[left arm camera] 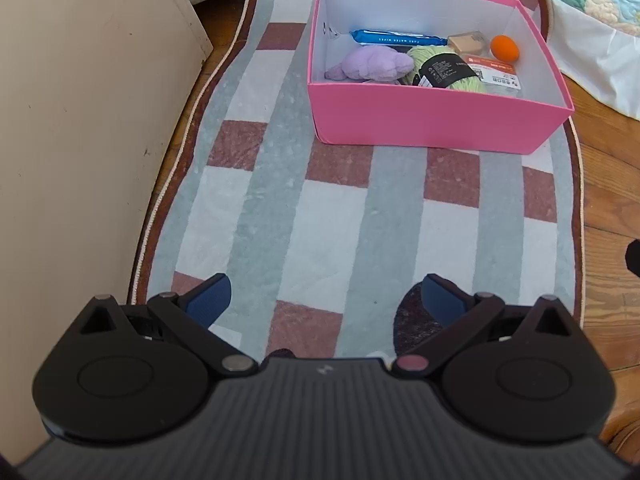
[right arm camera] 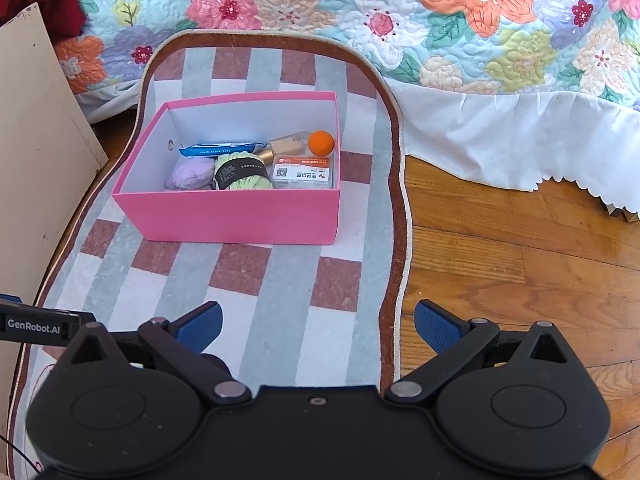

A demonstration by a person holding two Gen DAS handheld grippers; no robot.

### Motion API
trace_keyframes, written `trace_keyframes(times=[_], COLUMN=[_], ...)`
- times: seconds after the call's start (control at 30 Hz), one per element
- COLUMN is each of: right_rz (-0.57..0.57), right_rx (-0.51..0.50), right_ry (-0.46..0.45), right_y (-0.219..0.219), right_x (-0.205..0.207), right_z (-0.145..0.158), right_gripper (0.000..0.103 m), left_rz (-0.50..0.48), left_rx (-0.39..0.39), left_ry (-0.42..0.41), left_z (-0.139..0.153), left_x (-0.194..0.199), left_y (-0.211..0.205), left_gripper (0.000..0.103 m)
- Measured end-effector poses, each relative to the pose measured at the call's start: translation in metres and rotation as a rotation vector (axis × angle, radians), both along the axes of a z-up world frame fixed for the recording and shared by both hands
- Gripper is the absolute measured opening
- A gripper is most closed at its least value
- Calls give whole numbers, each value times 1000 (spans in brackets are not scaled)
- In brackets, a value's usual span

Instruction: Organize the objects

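Note:
A pink box (left arm camera: 432,120) (right arm camera: 240,216) stands on the checked rug. Inside lie a blue wipes packet (left arm camera: 396,37) (right arm camera: 222,149), a purple plush (left arm camera: 372,65) (right arm camera: 190,174), a green yarn skein (left arm camera: 448,70) (right arm camera: 242,174), a beige bottle (left arm camera: 468,42) (right arm camera: 286,143), an orange ball (left arm camera: 505,48) (right arm camera: 321,143) and an orange-labelled card pack (left arm camera: 494,74) (right arm camera: 302,174). My left gripper (left arm camera: 326,300) hangs open over the rug, well short of the box, holding nothing. My right gripper (right arm camera: 318,328) is open too, empty, above the rug's right edge.
A beige cabinet panel (left arm camera: 80,160) (right arm camera: 36,200) stands along the left. A floral quilt (right arm camera: 440,20) with a white skirt (right arm camera: 500,140) hangs behind and to the right. Wood floor (right arm camera: 520,260) lies right of the rug (left arm camera: 320,220). The left gripper's body (right arm camera: 36,326) pokes in at left.

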State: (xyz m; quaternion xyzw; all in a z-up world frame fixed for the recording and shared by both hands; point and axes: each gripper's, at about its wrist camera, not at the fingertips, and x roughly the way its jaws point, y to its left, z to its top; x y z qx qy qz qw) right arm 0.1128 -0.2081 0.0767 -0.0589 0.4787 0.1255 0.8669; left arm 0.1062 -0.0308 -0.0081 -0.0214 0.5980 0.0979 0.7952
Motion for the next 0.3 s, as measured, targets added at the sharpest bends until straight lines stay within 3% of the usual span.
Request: trace_keyframes(times=[0.3], right_rz=[4], right_rx=[-1], right_ry=[5], right_y=[-3], right_x=[0], right_z=[-1], right_gripper=[103], left_rz=[0], left_rx=[2], left_ry=[2], left_z=[1], left_x=[0], left_y=[-1], left_gripper=[103])
